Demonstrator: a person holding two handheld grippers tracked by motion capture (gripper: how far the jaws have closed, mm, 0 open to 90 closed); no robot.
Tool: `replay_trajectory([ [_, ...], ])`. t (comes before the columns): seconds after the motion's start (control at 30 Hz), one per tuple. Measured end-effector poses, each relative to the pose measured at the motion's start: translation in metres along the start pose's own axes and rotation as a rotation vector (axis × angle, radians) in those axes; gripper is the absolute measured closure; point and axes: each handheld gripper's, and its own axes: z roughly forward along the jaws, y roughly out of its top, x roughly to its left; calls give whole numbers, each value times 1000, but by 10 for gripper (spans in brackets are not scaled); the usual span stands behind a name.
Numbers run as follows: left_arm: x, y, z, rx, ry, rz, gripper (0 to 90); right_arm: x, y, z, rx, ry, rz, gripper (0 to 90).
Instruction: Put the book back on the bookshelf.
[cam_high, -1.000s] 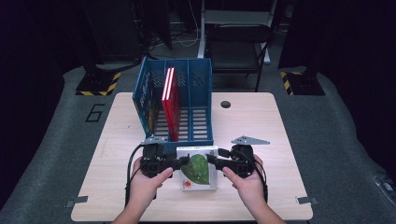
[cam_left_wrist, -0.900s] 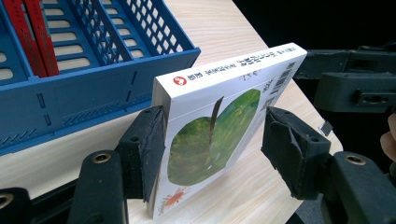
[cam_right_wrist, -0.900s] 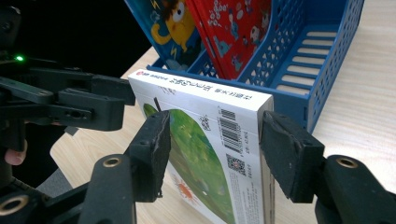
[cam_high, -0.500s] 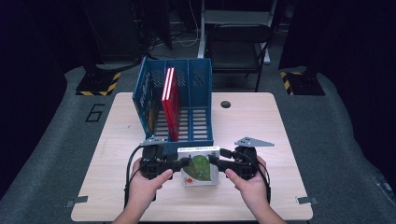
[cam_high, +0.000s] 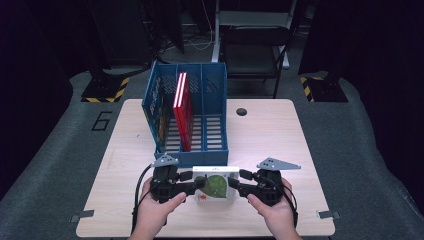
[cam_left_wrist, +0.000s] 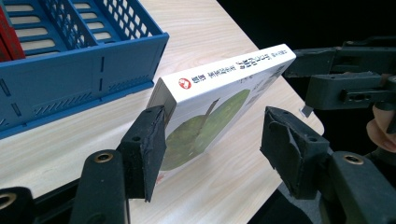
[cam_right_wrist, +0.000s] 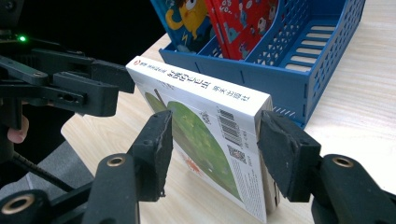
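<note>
Here, the work surface is a light wood-grain table (cam_high: 300, 145) with rounded corners and a small dark round hole (cam_high: 242, 111) near its far edge. It stands on grey floor; a "6" (cam_high: 101, 121) is marked on the floor at the left, and yellow-black striped blocks (cam_high: 106, 92) lie at the far left and far right. A dark chair (cam_high: 254, 45) stands beyond the table; the room around is dark.

A blue file rack (cam_high: 192, 117) sits at table centre, holding upright red books (cam_high: 182, 107). A white book with a green apple cover (cam_high: 214, 183) stands tilted on its edge just near of the rack, between both grippers.

The left gripper (cam_high: 192, 181) has its jaws spread about the book's left end, one pad touching the spine corner. The right gripper (cam_high: 238, 181) likewise straddles the right end with jaws apart, not clamped.
</note>
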Motion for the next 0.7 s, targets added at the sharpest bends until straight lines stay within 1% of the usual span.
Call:
replay_trajectory([
  [0.03, -2, -2, -1, 3, -1, 0, 403, 2, -2, -2, 3, 1, -12, 447],
  [0.1, -3, -3, -3, 7, -4, 7, 403, 3, -3, -4, 7, 5, -12, 447],
  [0.17, -5, -5, -4, -2, -6, -4, 404, 4, -4, -6, 12, 11, -15, 447],
  [0.27, -6, -8, -5, -2, -11, -1, 406, 5, -6, -8, 16, 13, -18, 450],
  [0.3, -6, -10, -6, -4, -15, -4, 406, 7, -7, -10, 22, 22, -16, 450],
  [0.37, -6, -11, -6, -2, -14, -6, 406, 7, -8, -10, 24, 22, -16, 450],
  [0.43, -8, -12, -6, 6, -5, 4, 405, 9, -9, -10, 21, 11, -14, 448],
  [0.47, -8, -12, -6, 8, -7, 5, 406, 9, -9, -10, 24, 8, -18, 449],
  [0.53, -6, -12, -6, 1, -13, 0, 406, 8, -9, -10, 18, 15, -14, 450],
  [0.63, -5, -11, -5, 11, -13, 1, 414, 6, -10, -9, 20, 25, 5, 450],
  [0.7, -4, -11, -4, 8, -14, -5, 415, 5, -10, -8, 23, 24, 5, 449],
])
